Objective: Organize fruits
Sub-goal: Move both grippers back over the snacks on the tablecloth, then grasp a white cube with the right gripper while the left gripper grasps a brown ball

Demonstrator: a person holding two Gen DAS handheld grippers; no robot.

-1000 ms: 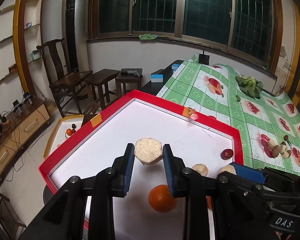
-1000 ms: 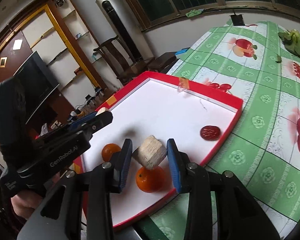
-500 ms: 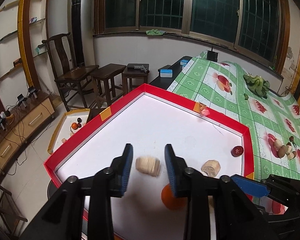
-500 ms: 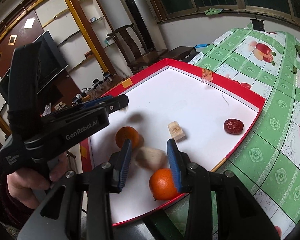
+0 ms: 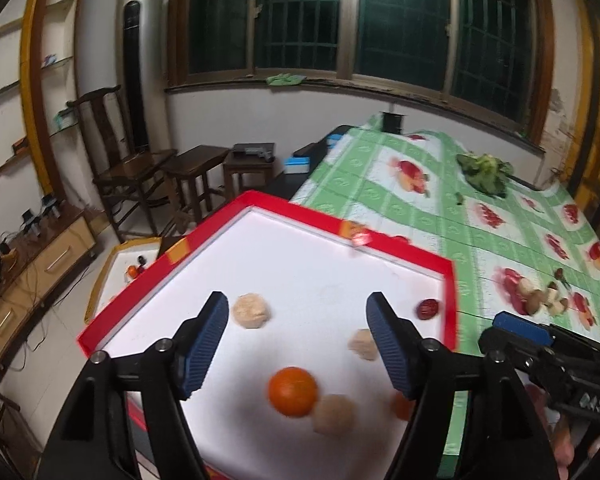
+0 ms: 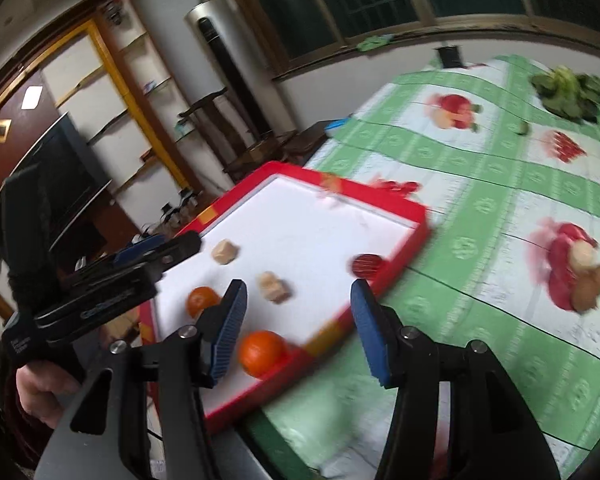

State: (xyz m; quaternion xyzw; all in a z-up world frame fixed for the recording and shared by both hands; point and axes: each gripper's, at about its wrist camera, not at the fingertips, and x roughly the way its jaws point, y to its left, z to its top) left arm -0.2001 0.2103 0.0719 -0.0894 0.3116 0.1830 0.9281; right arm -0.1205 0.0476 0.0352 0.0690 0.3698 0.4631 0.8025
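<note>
The red-rimmed tray (image 5: pixel 449 280) with a white floor sits at the near left edge of the table (image 5: pixel 460 216), which carries a green checked cloth with fruit prints.

Left tool (image 5: pixel 298 344): jaws wide and opening. No pad presses on anything. An orange (image 5: pixel 293 391) lies on the tray floor in the gap between the fingers, clear of both. A beige peeled piece (image 5: pixel 252 311) lies just right of the left finger, apart from it. A second beige piece (image 5: pixel 363 344) lies beside the right finger; contact cannot be told. A third beige piece (image 5: pixel 334 415) touches the orange on its near right side. A dark red date (image 5: pixel 427 309) lies at the far right tray wall.

Right tool (image 6: pixel 298 332): jaws at medium width and opening, holding nothing. A second orange (image 6: pixel 261 353) lies in the near tray corner, just beside the left finger. The tool sits above the near tray rim.

Leafy greens (image 5: pixel 485 169) lie on the far right of the table, well apart from the tray.
</note>
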